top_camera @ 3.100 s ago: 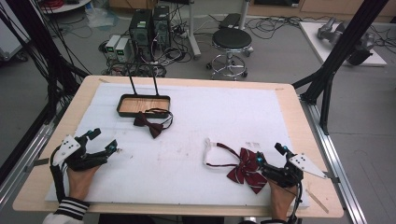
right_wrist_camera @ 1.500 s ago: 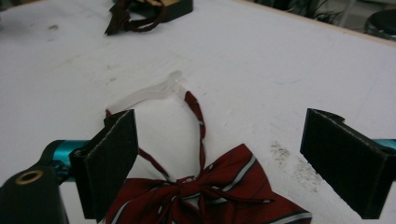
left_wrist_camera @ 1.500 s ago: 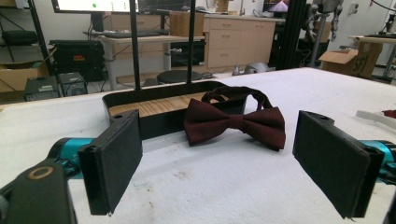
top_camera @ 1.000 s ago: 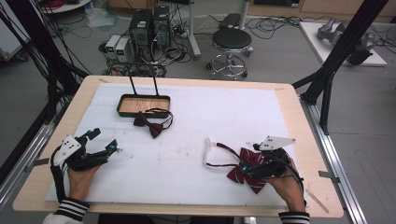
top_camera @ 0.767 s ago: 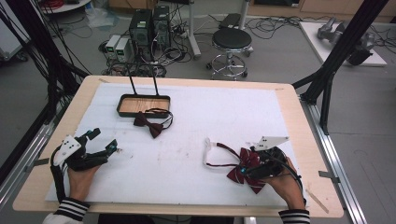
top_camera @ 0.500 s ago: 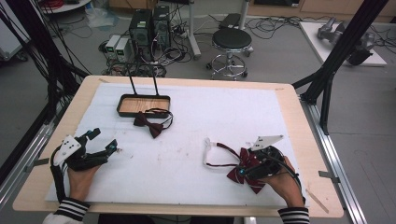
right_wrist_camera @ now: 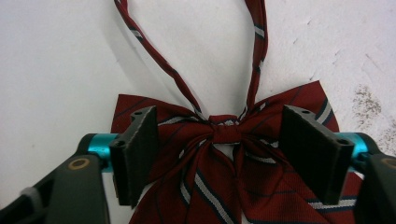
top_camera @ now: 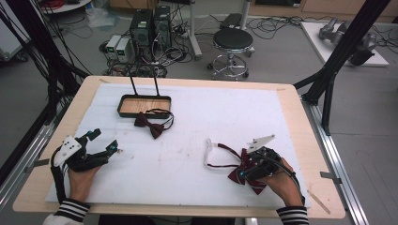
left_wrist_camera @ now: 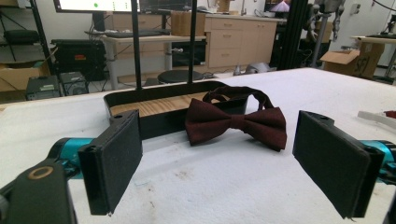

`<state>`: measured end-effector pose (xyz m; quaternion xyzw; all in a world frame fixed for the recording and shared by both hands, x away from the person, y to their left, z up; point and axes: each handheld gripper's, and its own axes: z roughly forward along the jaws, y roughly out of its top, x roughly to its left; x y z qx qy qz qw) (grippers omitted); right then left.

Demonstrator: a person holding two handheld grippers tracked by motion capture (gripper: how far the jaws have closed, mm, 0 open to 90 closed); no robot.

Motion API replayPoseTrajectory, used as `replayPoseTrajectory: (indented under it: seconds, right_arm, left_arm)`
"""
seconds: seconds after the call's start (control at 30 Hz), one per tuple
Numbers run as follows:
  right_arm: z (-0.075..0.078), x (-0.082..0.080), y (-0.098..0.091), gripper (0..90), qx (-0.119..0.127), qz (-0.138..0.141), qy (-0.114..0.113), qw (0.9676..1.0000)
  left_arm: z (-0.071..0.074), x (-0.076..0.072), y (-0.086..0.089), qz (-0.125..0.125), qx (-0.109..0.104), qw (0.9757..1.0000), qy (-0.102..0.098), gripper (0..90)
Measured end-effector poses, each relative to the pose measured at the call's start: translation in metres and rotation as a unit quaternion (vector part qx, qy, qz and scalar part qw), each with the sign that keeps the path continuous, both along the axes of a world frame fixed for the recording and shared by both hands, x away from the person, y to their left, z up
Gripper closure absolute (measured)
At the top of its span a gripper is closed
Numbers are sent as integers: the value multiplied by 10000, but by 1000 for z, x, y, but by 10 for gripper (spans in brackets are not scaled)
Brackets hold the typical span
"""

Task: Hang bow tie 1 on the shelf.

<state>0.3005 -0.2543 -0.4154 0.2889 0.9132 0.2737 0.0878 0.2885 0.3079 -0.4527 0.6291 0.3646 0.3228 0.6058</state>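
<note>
A red striped bow tie (top_camera: 244,169) (right_wrist_camera: 224,163) with a looped strap lies at the front right of the white mat. My right gripper (top_camera: 245,172) (right_wrist_camera: 224,154) hovers right over it, open, its jaws standing either side of the centre knot. A plain dark maroon bow tie (top_camera: 150,123) (left_wrist_camera: 233,122) leans against the front of a black tray (top_camera: 123,101) (left_wrist_camera: 116,99) with a wooden floor. My left gripper (top_camera: 104,143) (left_wrist_camera: 229,168) rests open at the front left, pointed at that tie from a distance.
Two black uprights (top_camera: 132,84) rise from the tray's back edge. The white mat (top_camera: 211,117) covers most of the wooden table (top_camera: 309,140). Behind the table stand a stool (top_camera: 233,40), computer boxes (top_camera: 151,23) and cables on the floor.
My right gripper has swung from the table's right edge onto the striped bow tie and lowered over its knot. The left gripper has stayed still.
</note>
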Motion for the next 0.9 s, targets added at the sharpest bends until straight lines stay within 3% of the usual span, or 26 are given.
replayPoseTrajectory:
  seconds: [0.47, 0.67, 0.9]
  right_arm:
    - [-2, 4, 1, 448, -126, -38, 134, 9998]
    - [-4, 6, 4, 503, -314, -7, 163, 9994]
    - [-3, 7, 9, 667, -486, -48, 243, 9985]
  left_arm:
    - [0, 0, 0, 2, -20, 10000, 5, 163]
    - [0, 0, 0, 6, -21, 10000, 8, 163]
    - [0, 0, 0, 11, -19, 10000, 13, 163]
